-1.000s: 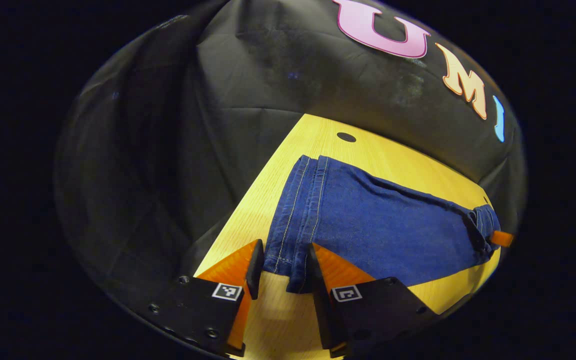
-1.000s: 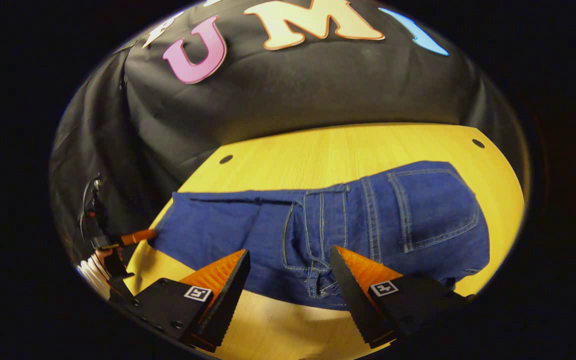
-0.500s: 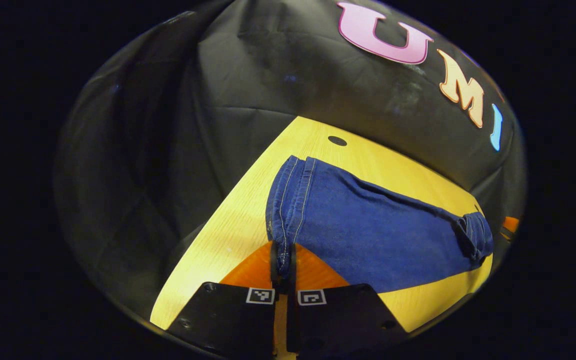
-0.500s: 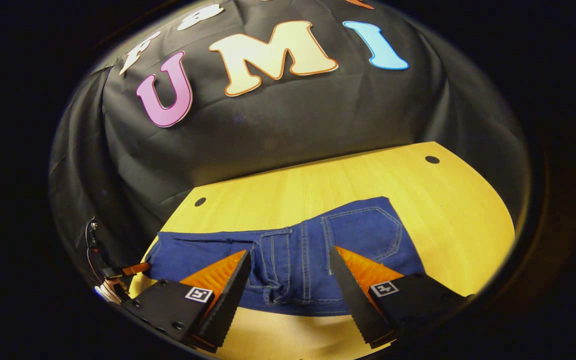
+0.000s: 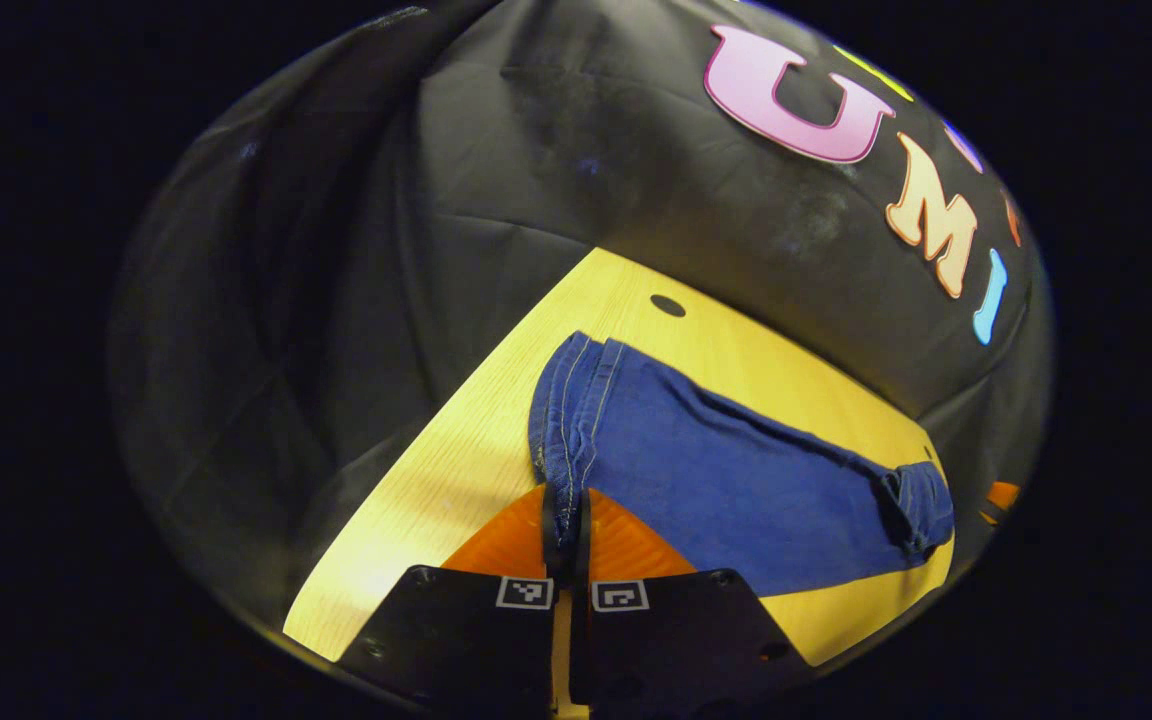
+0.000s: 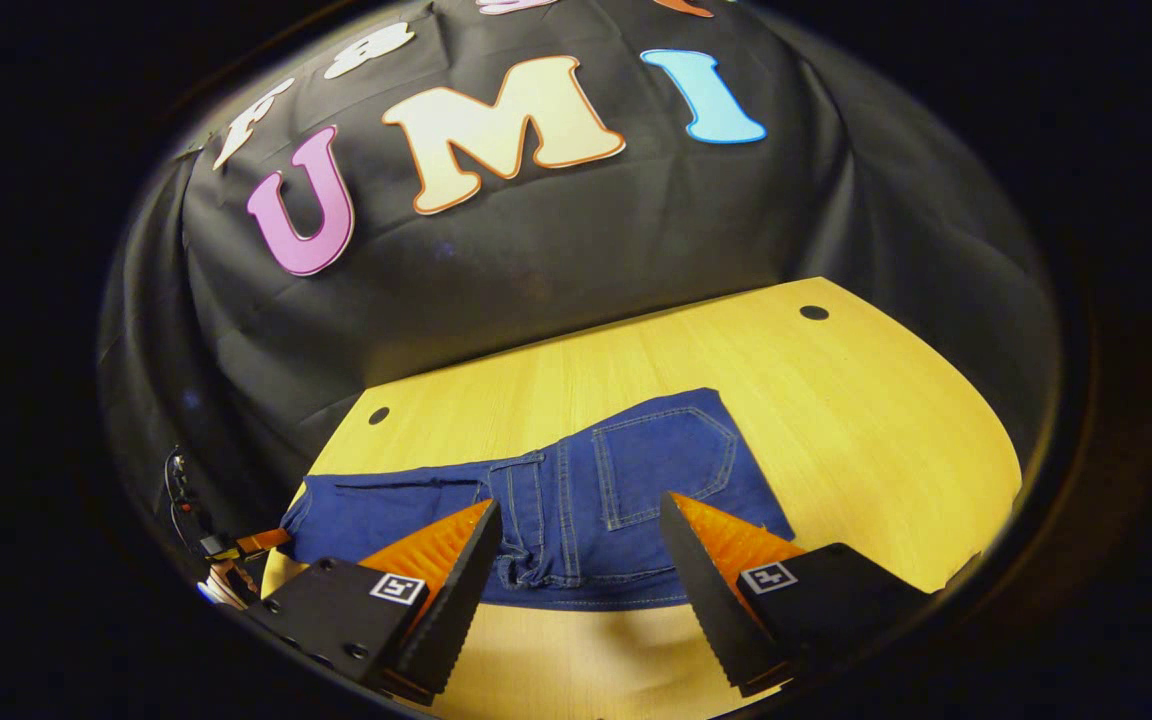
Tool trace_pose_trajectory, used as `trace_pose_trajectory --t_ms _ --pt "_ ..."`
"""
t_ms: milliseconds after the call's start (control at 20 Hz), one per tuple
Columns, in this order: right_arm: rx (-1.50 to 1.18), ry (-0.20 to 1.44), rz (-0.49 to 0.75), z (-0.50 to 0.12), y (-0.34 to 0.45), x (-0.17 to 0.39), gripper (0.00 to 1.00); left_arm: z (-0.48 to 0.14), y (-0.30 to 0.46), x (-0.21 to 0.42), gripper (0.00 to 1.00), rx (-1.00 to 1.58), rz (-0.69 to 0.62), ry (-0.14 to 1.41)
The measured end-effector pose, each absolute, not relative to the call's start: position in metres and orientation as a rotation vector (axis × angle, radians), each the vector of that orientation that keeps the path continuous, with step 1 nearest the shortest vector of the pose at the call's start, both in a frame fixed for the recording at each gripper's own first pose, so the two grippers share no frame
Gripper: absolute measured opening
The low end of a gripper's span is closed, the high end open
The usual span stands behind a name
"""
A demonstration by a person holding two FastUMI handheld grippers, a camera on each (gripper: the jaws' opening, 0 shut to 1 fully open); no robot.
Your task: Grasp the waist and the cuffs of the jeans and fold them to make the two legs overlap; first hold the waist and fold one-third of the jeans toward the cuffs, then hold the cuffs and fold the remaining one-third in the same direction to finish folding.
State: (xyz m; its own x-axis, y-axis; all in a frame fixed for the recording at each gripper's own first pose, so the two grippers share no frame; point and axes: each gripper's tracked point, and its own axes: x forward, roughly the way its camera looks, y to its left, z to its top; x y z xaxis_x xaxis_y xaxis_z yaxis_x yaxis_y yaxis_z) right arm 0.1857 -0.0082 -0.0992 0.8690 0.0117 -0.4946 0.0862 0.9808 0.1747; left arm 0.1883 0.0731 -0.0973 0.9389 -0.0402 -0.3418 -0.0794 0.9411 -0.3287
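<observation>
My left gripper (image 5: 564,520) has its two fingers pressed together on the cuff end of the jeans (image 5: 726,480), pinching the stitched hem right where it meets the fingertips. From the left gripper view the dark blue denim runs away from me across the yellow wooden tabletop (image 5: 436,500), the two legs lying one over the other, and ends in a bunched waist (image 5: 921,500) at the far right. Just past that waist I see a small piece of my other gripper (only an edge of it, too little to judge anything from there). My right gripper (image 6: 576,560) is spread wide, its fingers standing on either side of the waist end without touching the cloth, as far as I can tell. In the right gripper view the jeans (image 6: 576,500) lie flat on the tabletop (image 6: 866,430), back pocket (image 6: 666,465) facing up, with the legs stretching off to the left toward the left gripper (image 6: 246,545) at the cuffs, where a bit of the hand holding it shows. A round dark hole (image 6: 814,312) sits in the tabletop near its far right corner, another (image 6: 378,414) near the far left, both well apart from the denim. Black cloth (image 6: 536,250) hangs behind the tabletop.
</observation>
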Motion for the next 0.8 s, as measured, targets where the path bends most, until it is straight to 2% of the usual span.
trace_pose_trajectory --t_ms 50,100,150,250,300,800 --pt "0.200 0.509 -0.045 -0.095 -0.016 0.184 0.94 -0.084 0.064 0.189 0.00 -0.363 0.008 0.331" --pt "0.204 0.501 -0.050 -0.090 -0.025 0.182 0.98 -0.070 0.057 0.188 0.00 -0.376 -0.002 0.307" --pt "0.208 0.493 -0.054 -0.086 -0.033 0.184 0.94 -0.058 0.050 0.188 0.00 -0.385 -0.017 0.283" --pt "0.222 0.475 -0.051 -0.077 -0.048 0.188 0.98 -0.032 0.026 0.193 0.02 -0.382 -0.046 0.241" --pt "0.230 0.469 -0.047 -0.073 -0.057 0.188 0.98 -0.022 0.011 0.195 0.00 -0.378 -0.060 0.231" --pt "0.254 0.471 0.052 -0.044 -0.142 0.192 0.98 0.051 -0.151 0.215 0.00 -0.312 -0.118 0.114"
